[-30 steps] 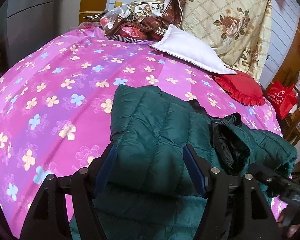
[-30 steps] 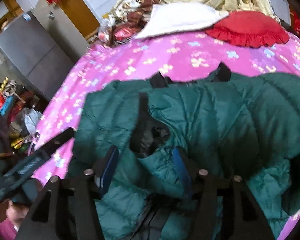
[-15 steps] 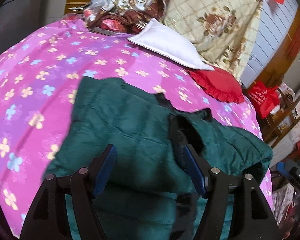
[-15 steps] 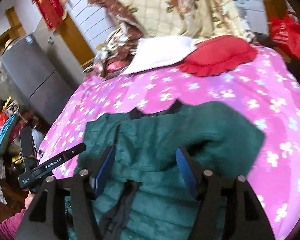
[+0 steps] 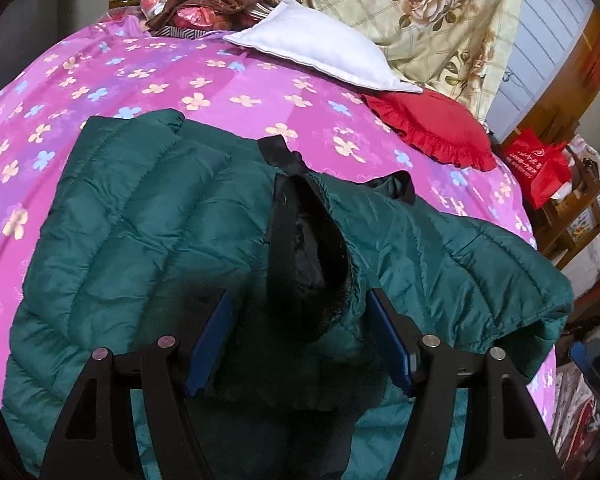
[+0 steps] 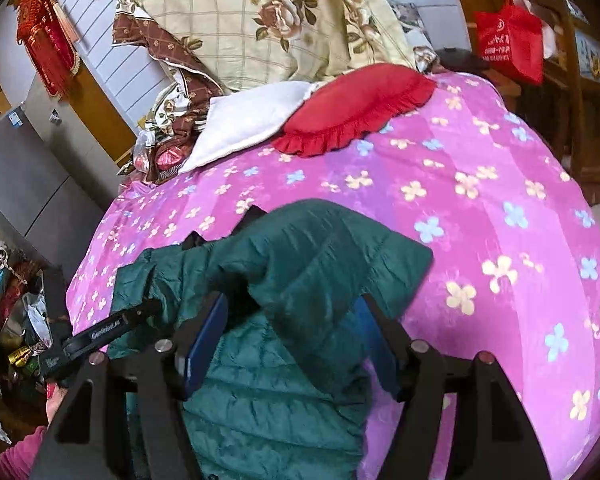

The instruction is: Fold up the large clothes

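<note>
**Desk:** Jacket first: where does it lie, and who has hold of it?

**Photographer:** Green quilted jacket point(image 5: 148, 240), partly folded, sprawls across the near side of a pink flowered bedspread point(image 5: 236, 80). Nearest the lens, the left gripper point(image 5: 300, 336) hangs over the black-lined cuff point(image 5: 308, 256) of a sleeve laid across the body. Its blue pads stand apart and press on nothing: released. The right gripper point(image 6: 288, 340) sits over the folded-in shoulder panel point(image 6: 320, 256). Its jaws are opening, with green fabric showing between them, and no pinch can be seen.

**Desk:** How will it handle?

**Photographer:** Puffy, light and limp, by the look of it. The shell has a sheen, so it is likely slippery, and the filling will probably spring a fold back open. A thin pinch of shell may slide out. A seam, the hem or that ribbed cuff looks the surer hold, with one gripper at each corner of an edge.

**Desk:** And behind?

**Photographer:** Well past the jacket, a white pillow point(image 5: 320, 52) overlaps a red frilled cushion point(image 5: 432, 128). A rose-print quilt point(image 5: 420, 12) is heaped by the wall. A red bag point(image 5: 540, 168) stands off the bed.
</note>
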Motion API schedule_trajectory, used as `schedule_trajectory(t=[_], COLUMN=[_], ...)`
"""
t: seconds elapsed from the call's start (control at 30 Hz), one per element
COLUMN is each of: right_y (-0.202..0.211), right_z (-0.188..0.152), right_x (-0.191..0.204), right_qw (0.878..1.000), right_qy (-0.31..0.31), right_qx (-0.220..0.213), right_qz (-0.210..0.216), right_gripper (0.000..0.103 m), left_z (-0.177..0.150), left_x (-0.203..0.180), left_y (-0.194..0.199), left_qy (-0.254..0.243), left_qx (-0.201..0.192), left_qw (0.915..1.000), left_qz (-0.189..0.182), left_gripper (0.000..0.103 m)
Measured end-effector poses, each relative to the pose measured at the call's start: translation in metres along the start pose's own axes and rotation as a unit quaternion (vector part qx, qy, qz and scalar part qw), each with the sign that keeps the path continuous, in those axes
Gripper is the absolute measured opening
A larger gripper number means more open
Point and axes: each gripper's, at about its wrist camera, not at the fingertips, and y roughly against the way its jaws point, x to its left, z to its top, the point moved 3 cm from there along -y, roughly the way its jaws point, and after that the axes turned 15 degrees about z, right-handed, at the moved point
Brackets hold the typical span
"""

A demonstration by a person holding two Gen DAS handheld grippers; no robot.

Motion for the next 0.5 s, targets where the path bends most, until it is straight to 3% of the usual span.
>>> schedule_trajectory(t=[0.1,0.13,0.17,0.5], right_y=[-0.004,-0.004,-0.004,-0.021], right_z=[-0.005,-0.005,-0.006,-0.009], right_x=[-0.008,-0.010,-0.011,-0.009], right_qw=[1.000,1.000,1.000,1.000], right_qy=[-0.001,-0.002,-0.003,-0.013], right_qx=[0.005,0.006,0.005,0.011], right_qz=[-0.002,-0.003,-0.004,-0.007], right_gripper=[0.070,0.070,0.070,0.070], left_z=[0.000,0.000,0.001,0.019], left_x=[-0.002,-0.001,-0.001,0.051], left_y=[-0.004,-0.004,-0.004,0.046], left_qy=[-0.003,-0.003,-0.004,-0.015], left_qx=[0.002,0.000,-0.001,-0.092], left_qw=[1.0000,1.0000,0.9999,0.9956], left_qz=[-0.001,-0.008,-0.012,0.010], left_gripper=[0.043,0.018,0.001,0.000])
